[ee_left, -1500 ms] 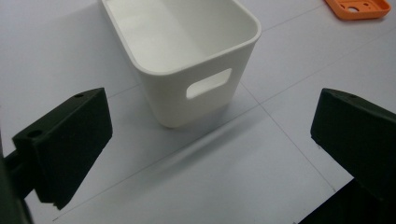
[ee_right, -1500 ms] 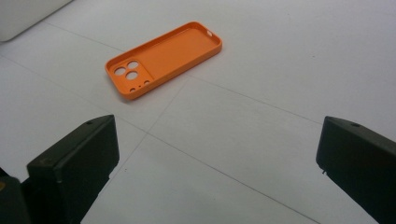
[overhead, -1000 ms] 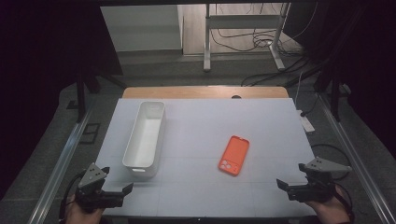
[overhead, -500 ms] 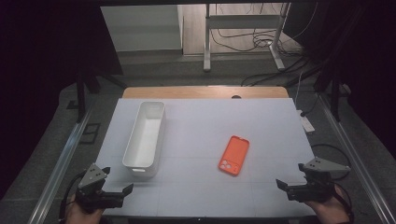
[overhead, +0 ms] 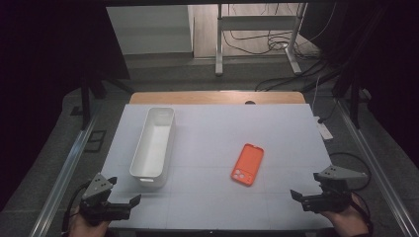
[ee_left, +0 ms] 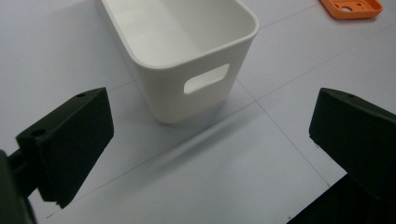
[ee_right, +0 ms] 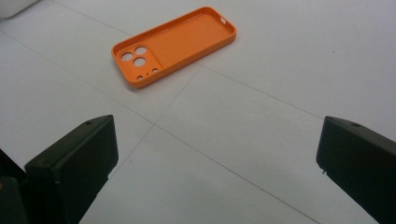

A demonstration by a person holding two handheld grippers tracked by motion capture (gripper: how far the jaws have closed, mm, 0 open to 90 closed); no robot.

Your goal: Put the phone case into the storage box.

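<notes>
Both grippers sit at the near edge of the table (overhead: 207, 123), one at each corner, and neither has anything in it — the left gripper (overhead: 129, 203) has its jaws spread wide with bare table between them, and the right gripper (overhead: 297, 194) is spread just as wide. The orange phone case (overhead: 247, 164) lies flat on the white surface, open side up with its camera holes toward the person, right of centre and nearer the right gripper than the left, though well apart from either. The long white bin (overhead: 153, 146) stands upright left of centre, its handle slot facing the left gripper, and looks empty. My guess is the case is meant for the bin, and that is where I see trouble. The case is thin and lies flush on a smooth top — if the jaws come down flat over it they may find nothing to bite, and just push it along the table or pinch one wall so it flexes and springs out. A grip on one end alone could let it swing and drop on the way across. The bin is narrow and light-looking; a case carried crosswise could catch on the rim, and a knock from either gripper might shift or tip it. The left gripper, closest to the bin, could steady it, but a careless reach could bump it.
</notes>
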